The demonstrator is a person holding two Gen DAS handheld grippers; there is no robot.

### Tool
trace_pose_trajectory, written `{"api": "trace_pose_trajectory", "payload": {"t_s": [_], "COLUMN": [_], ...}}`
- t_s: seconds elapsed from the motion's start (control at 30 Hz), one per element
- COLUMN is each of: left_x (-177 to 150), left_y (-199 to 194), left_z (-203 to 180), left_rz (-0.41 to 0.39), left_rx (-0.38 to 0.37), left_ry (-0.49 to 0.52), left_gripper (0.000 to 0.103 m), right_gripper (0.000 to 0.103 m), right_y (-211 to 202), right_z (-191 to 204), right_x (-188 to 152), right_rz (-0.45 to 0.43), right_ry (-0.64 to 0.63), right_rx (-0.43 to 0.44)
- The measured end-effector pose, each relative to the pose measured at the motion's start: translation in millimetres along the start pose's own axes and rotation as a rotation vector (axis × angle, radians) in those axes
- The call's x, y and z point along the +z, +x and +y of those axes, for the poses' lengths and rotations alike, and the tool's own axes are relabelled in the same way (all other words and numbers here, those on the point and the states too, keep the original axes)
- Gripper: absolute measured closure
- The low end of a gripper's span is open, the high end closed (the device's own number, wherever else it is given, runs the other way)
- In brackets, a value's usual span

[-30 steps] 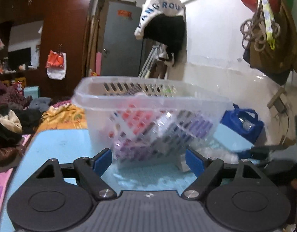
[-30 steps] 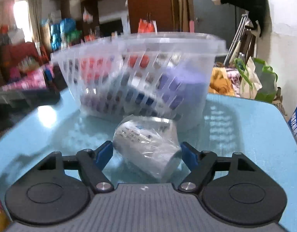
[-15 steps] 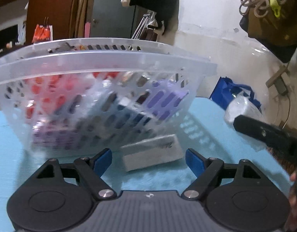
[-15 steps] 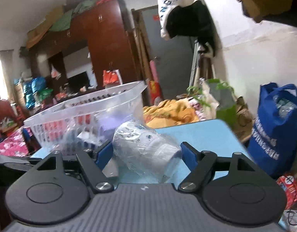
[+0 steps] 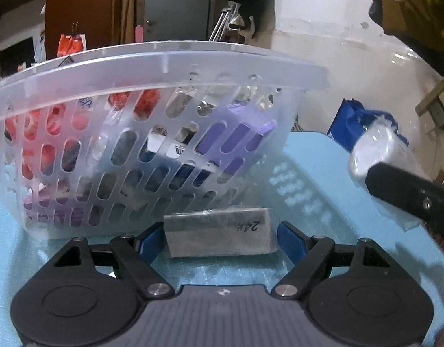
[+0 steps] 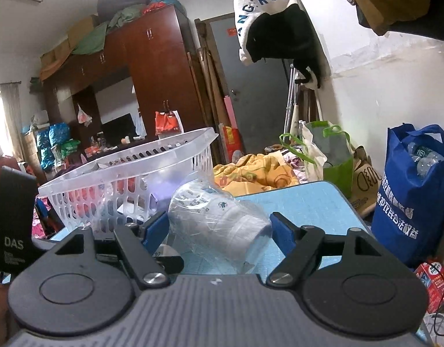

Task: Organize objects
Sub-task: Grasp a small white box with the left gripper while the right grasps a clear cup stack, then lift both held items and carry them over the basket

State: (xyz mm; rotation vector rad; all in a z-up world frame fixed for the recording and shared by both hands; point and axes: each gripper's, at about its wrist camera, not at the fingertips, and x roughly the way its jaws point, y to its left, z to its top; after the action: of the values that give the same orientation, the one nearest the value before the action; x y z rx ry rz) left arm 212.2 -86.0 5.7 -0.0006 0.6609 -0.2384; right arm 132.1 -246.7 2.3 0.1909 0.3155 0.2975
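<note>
My right tool [image 6: 219,228] clamps the wrapped cup stack [image 6: 216,219]; my left tool [image 5: 220,238], spread, should close squarely on the gray packet [image 5: 219,235] beside the basket [image 5: 152,66].

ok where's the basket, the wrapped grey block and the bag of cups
basket [image 5: 164,60], left wrist view, front rim
wrapped grey block [image 5: 219,232], left wrist view, middle of its front face
bag of cups [image 6: 219,222], right wrist view, middle of the plastic wrap
</note>
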Motion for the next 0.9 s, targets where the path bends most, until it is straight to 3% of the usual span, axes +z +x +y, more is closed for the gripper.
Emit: {"api": "trace_pose_trajectory", "payload": {"t_s": [0.13,0.23,0.4,0.63,0.9], "left_x": [-8,-15,-33,-38,-39], "left_y": [-18,-38,-77,-97,-93], "left_z": [3,13,45,91,103], "left_rz": [-0.055,-0.096,-0.170,-0.228,-0.269], "left_rx": [0.028,0.007,-0.027,-0.030,-0.057], "left_ry": [0.040,0.045,0.037,-0.058,-0.074], "left_gripper": [0.019,0.019,0.019,0.019,0.019], "right_gripper": [0.024,0.024,0.024,0.024,0.024], "right_y": [-1,0,0,11,12], "right_z": [2,5,27,64,72], "right_x": [0,0,-7,-15,-25], "right_rz": [0.002,0.009,0.048,0.099,0.108], "right_ry": [-0.010,-0.027,-0.078,-0.140,-0.175], "right_rx": [0.011,0.019,0.111,0.190,0.175]}}
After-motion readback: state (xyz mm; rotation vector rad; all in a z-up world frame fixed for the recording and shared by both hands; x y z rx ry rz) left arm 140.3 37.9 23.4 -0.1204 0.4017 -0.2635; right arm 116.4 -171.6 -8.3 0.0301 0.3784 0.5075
